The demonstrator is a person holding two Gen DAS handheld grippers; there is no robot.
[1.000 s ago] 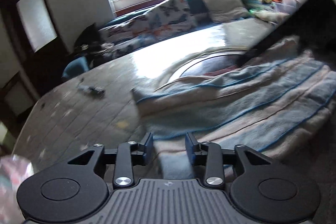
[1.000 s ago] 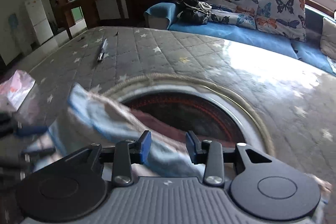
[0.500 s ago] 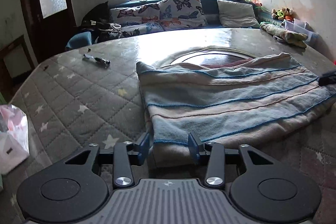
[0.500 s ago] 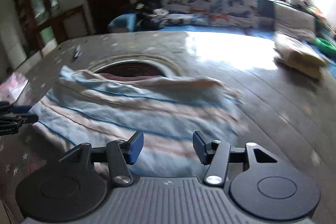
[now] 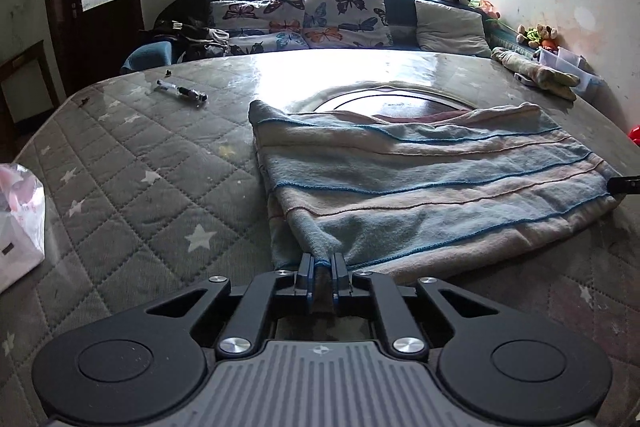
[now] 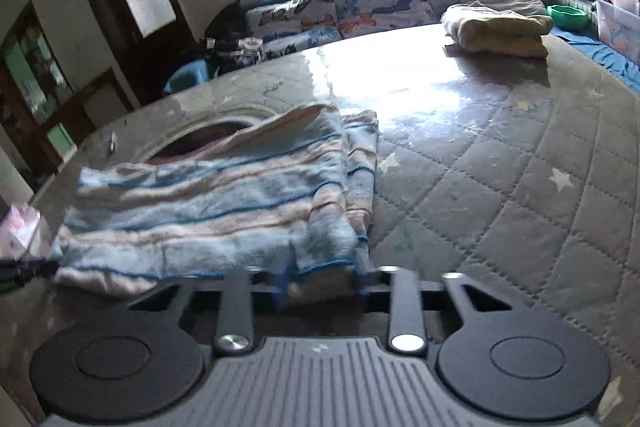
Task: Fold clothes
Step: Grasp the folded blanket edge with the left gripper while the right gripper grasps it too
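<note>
L gripper (image 5: 321, 265) is pinching the near left corner of the striped blanket (image 5: 420, 183); jaws have just been closing and are now nearly together w/ the blue hem nipped between the pads. R gripper (image 6: 320, 273) is sitting at the opposite near corner; its jaws have just been closing too, but the right wrist view is blurred there — fingers are showing apart w/ the hem lying between them, so can't tell whether the pads are actually biting yet.

Blanket is lying folded over on the quilted mattress (image 5: 152, 163), its far edge draping partly across the round dark inset (image 5: 384, 103) in the mattress; the R side is showing a second layer peeking out from under the top one.

Step in hand, as I'm reading it: gripping both near corners, getting ready for the next fold. Next move is calling for both corners being lifted together and carried toward the far edge — keeping the hem taut btwn the two hands so the layers aren't sliding apart.

Marker pen (image 5: 182, 91) is lying well clear on the left; another folded cloth (image 6: 500, 31) is sitting far back on the right.
</note>
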